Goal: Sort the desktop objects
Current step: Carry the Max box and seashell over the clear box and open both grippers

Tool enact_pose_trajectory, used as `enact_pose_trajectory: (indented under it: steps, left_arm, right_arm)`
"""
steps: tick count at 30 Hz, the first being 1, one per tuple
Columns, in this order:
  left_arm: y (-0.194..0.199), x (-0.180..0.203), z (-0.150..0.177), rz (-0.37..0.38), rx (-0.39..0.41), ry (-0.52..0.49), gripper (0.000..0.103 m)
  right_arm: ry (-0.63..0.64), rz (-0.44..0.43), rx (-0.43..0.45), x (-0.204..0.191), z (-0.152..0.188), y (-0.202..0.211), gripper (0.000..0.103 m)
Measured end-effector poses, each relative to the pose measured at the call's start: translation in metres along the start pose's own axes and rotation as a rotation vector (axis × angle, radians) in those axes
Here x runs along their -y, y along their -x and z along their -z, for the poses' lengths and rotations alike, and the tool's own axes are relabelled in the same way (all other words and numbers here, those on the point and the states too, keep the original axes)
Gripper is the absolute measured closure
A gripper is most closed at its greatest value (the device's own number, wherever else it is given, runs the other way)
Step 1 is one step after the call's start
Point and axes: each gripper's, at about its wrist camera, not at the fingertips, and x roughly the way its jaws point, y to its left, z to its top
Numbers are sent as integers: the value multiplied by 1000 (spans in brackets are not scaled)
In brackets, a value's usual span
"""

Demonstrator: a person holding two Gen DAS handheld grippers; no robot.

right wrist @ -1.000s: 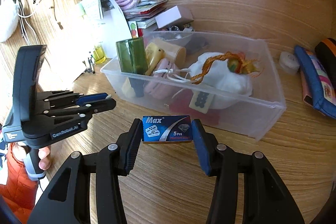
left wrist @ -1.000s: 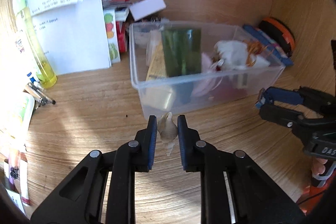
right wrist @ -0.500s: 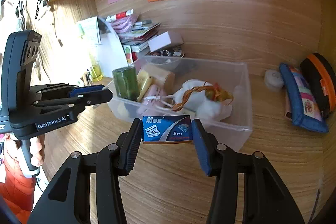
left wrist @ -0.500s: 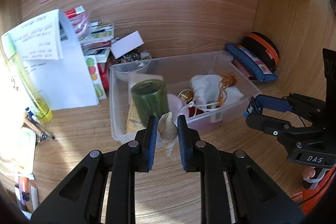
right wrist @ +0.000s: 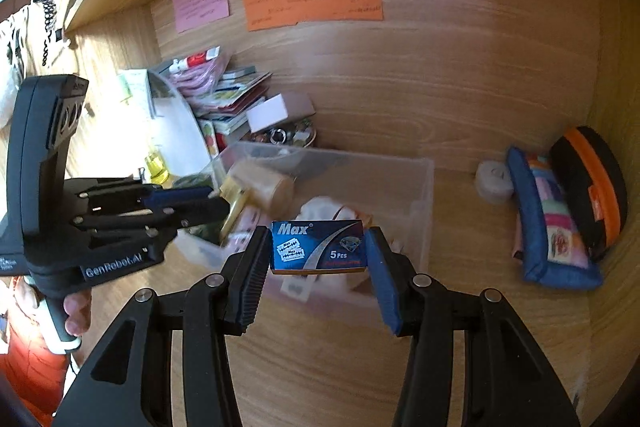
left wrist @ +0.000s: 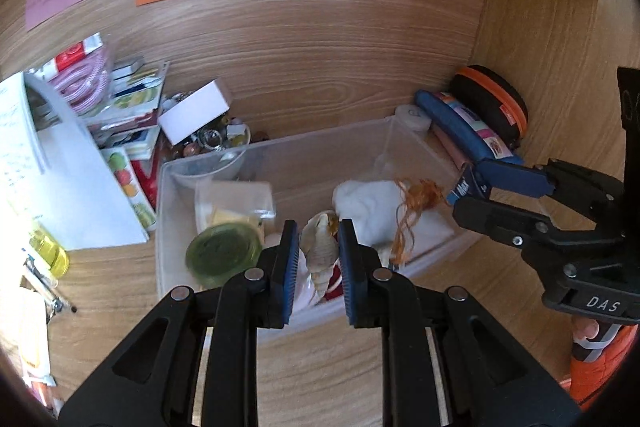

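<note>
The pale spiral seashell point(left wrist: 320, 251) sits pinched between the blue pads of your left hand-held gripper point(left wrist: 318, 259), jaws drawn in narrow on it, spire pointing down, above the near wall of the clear plastic storage bin point(left wrist: 408, 135). The small blue "Max" razor-blade box point(right wrist: 318, 247) is clamped flat by its short ends in your right hand-held gripper point(right wrist: 316, 259), jaws set at a moderate width, over the same bin toward its right half.

Both items appear ready for release into the bin. To do this well, bring each load clear of the rim and over a free patch: the shell between the green glass jar point(left wrist: 222, 253) and the white cloth bundle with orange cord point(left wrist: 376, 207), the box beside that bundle. Lower before you open, since the shell looks brittle and could roll off the cloth. Open one gripper at a time; the two tools stand near each other.

Both grippers slant downward toward the bin from the near edge of the wooden counter point(right wrist: 340, 367). Your left hand point(right wrist: 76, 311) wraps the tool's handle low at the left of the right-wrist view.
</note>
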Motion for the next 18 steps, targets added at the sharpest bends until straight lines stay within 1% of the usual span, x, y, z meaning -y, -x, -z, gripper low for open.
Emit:
enact_pose_trajectory:
  steps: [5, 10, 14, 18]
  left_arm:
    - [-15, 2, -12, 1, -13, 8, 84]
    - [-32, 4, -20, -16, -32, 2, 84]
    - [-47, 5, -24, -39, -48, -6, 84]
    - [-52, 8, -27, -65, -38, -21, 84]
  right_arm:
    - [5, 22, -17, 8, -15, -16, 58]
    - [-13, 28, -43, 18, -27, -37, 58]
    - [-25, 45, -70, 23, -29, -57, 58]
    - [-38, 50, -94, 28, -25, -72, 58]
